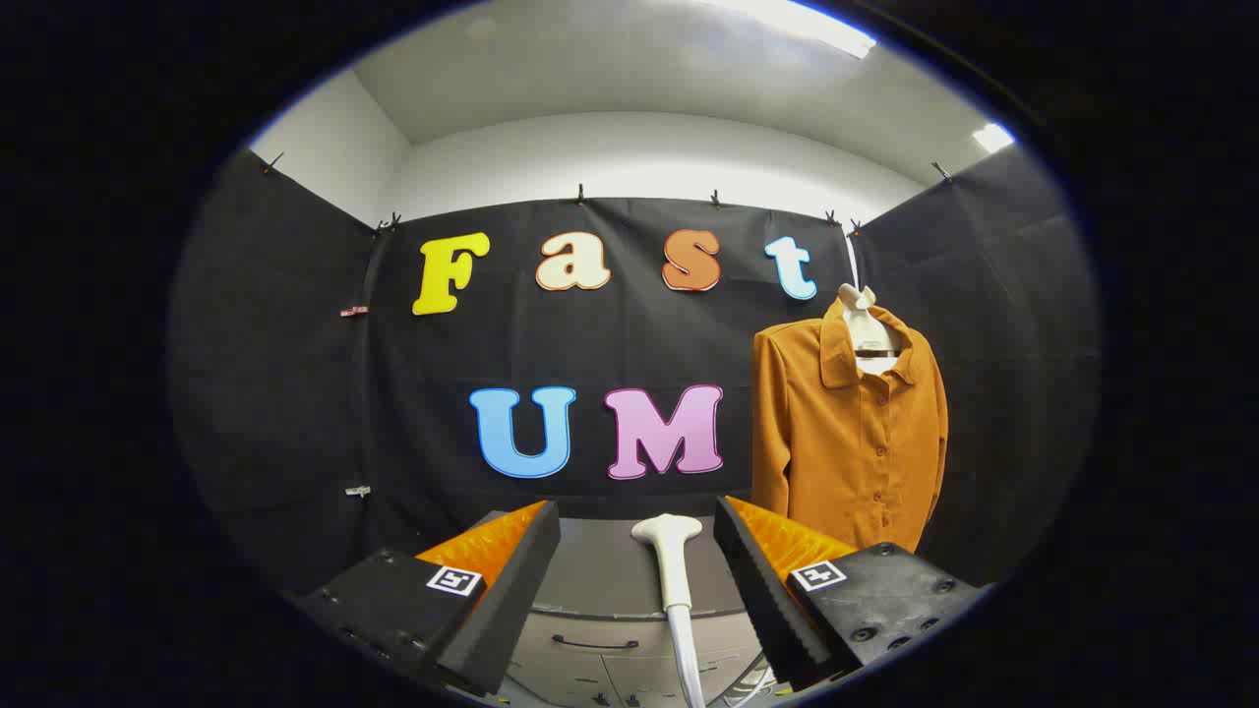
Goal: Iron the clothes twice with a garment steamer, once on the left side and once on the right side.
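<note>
Gripper view: fingers (531,560) spread wide, nothing clamped. Steamer head (669,556) upright between them, just ahead, touching neither pad. Orange shirt (846,442) hanging beyond, off to the right. Best to centre on the handle below the head, close squarely, avoid snagging the hose (686,654).

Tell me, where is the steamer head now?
In the gripper view the white steamer head stands upright between the open fingers of the gripper, nearer the right one and untouched, with the orange shirt hanging beyond to the right.
</note>
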A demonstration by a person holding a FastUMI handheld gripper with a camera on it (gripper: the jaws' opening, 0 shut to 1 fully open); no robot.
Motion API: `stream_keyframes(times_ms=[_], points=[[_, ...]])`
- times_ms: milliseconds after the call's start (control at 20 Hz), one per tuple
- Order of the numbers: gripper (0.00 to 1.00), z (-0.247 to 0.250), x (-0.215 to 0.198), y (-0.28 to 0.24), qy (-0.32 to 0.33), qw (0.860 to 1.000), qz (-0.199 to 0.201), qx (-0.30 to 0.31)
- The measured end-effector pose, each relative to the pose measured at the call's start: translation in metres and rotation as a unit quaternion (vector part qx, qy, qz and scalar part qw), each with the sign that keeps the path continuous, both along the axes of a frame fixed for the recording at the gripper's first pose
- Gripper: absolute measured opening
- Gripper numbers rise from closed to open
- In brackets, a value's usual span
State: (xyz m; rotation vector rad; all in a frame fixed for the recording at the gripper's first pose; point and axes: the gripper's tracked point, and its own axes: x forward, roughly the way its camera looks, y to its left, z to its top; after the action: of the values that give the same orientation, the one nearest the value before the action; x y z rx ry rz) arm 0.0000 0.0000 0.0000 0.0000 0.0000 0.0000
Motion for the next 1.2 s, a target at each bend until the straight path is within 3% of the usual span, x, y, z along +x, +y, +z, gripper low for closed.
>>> stream_keyframes(times_ms=[1200], points=[[0.98, -0.0073, -0.0001, -0.0081, 0.01, 1.0, 0.002, -0.016]])
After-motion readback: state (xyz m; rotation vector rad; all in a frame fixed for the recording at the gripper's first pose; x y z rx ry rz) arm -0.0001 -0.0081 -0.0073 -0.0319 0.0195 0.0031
